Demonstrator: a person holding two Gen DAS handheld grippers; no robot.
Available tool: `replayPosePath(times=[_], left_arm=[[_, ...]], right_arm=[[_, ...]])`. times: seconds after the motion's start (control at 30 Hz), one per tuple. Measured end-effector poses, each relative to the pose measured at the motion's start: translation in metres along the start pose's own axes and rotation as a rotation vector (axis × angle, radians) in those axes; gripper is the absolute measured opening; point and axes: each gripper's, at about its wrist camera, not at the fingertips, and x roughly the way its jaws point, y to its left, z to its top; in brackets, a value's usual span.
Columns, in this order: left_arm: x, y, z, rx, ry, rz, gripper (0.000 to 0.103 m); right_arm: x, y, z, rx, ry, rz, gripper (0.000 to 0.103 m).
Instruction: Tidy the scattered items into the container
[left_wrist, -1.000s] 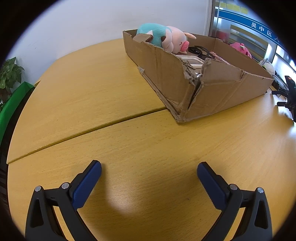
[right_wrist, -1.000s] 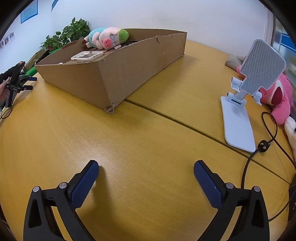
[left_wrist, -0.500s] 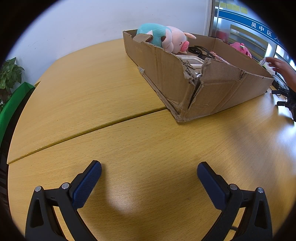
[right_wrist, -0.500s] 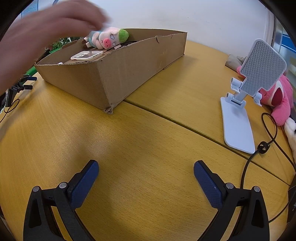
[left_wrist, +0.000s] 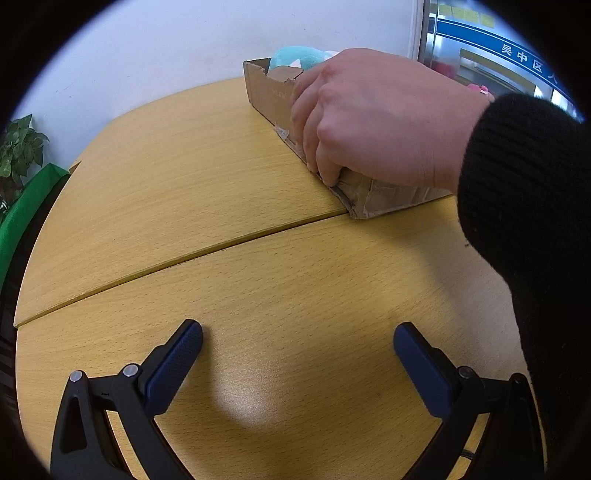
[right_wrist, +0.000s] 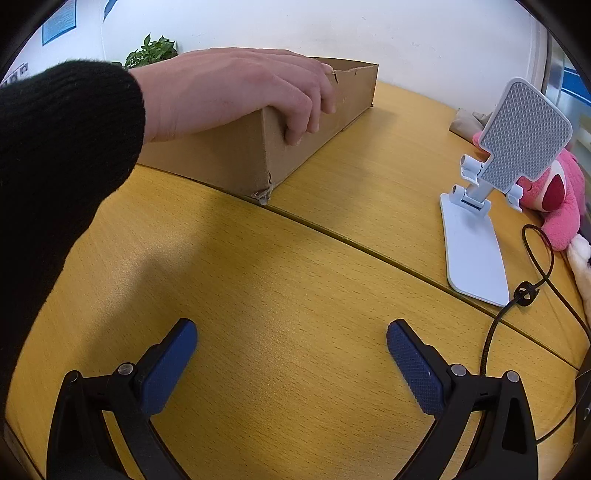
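on my left camera there's a plant (left_wrist: 20, 147) at the far left edge with something green (left_wrist: 26, 210) below it, then the yellow wooden table (left_wrist: 192, 177) with a seam running across it. my left claw (left_wrist: 297, 345) sits low over the table, its blue pads wide apart, nothing between them. to the right of centre is the cardboard box (left_wrist: 271, 96), resting on the table past the seam. a bare hand (left_wrist: 373, 114) in a black sleeve (left_wrist: 524, 206) reaches in from the right and grips the box's near corner, fingers curled over the side wall. a bit of a teal soft toy (left_wrist: 295, 57) pokes up inside the box at the far end; the rest of the inside is hidden behind the hand.

on my right camera the sleeve comes in from the left, and the same hand (right_wrist: 236, 92) is clamped over the box (right_wrist: 332, 99) at its near corner, which is frayed at the bottom. my right claw (right_wrist: 291, 341) is also spread open and empty over bare table. further right, a white phone stand (right_wrist: 476, 236) stands upright on the table, well apart from the box. just behind it lies a pink plush (right_wrist: 554, 195), and a black cable (right_wrist: 517, 295) loops along the table's right edge, just beside the stand's base.
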Motion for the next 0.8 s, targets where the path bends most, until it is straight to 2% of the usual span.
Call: replayPosePath(times=[0.8], left_arm=[[-0.009,0.019,0.0,-0.002,0.0,0.001,0.103]], right_arm=[[0.001,-0.002,0.0,-0.001,0.0,0.001,0.103]])
